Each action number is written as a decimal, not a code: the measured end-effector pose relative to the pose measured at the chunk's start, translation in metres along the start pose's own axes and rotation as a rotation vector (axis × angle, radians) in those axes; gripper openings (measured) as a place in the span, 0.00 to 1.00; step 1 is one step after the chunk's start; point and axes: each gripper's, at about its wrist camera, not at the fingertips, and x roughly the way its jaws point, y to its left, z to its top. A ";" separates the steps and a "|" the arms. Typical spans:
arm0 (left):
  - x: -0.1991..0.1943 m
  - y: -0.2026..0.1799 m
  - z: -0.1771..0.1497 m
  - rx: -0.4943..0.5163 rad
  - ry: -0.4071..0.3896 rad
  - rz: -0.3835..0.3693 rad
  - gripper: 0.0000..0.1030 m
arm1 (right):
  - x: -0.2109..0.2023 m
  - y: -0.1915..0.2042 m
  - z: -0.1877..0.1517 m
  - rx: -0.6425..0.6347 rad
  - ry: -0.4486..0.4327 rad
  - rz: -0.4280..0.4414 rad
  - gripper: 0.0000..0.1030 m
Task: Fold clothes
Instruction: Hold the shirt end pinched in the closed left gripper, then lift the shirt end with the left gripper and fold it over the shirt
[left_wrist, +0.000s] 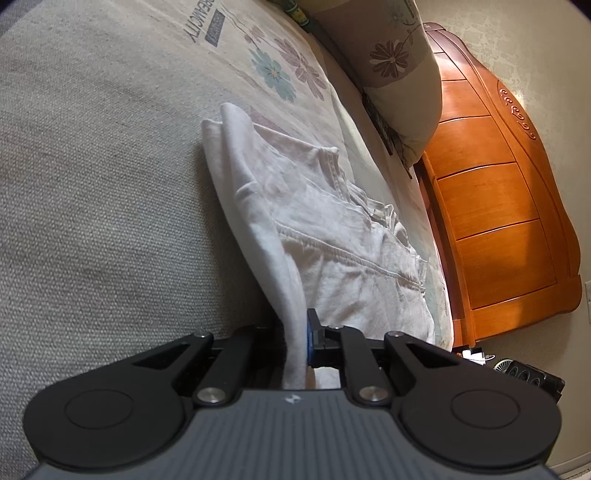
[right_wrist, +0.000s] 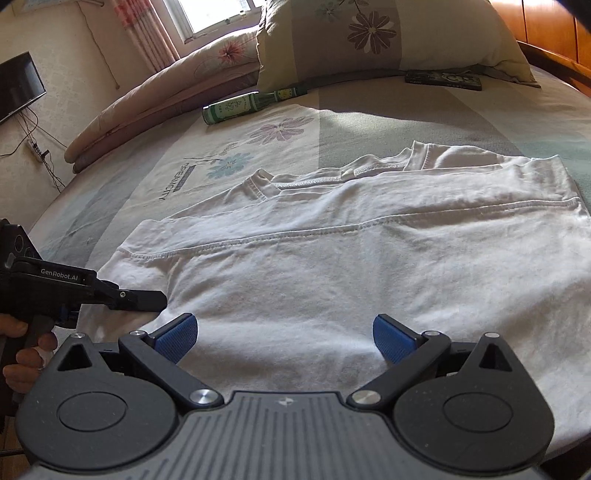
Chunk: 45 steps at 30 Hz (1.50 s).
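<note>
White T-shirt lies partly folded on the floral bedsheet, well short of the pillow at the bed's head. The left gripper is clamped on a near edge of the shirt, a fold of cloth pinched between its fingers. The right gripper hovers over the shirt's near hem with its blue pads spread wide, holding nothing.

To do this fold well, the right gripper should probably close on the hem level with the left's hold, so both corners lift together and the edge stays straight. Carrying the cloth toward the collar would call for a low, even sweep.

Beyond the shirt, toward the pillow, the sheet gives open room; only a green bottle and a dark flat case lie near the pillow, well apart from the shirt.
</note>
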 end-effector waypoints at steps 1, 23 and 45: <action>0.000 0.001 0.000 -0.001 -0.001 -0.001 0.12 | -0.002 0.003 -0.001 -0.007 0.016 -0.016 1.00; 0.001 0.000 -0.002 0.016 -0.025 -0.007 0.12 | -0.017 0.008 -0.023 0.059 0.096 0.016 1.00; -0.012 -0.073 0.005 0.127 -0.038 0.156 0.05 | -0.080 -0.023 -0.008 0.035 0.009 0.039 1.00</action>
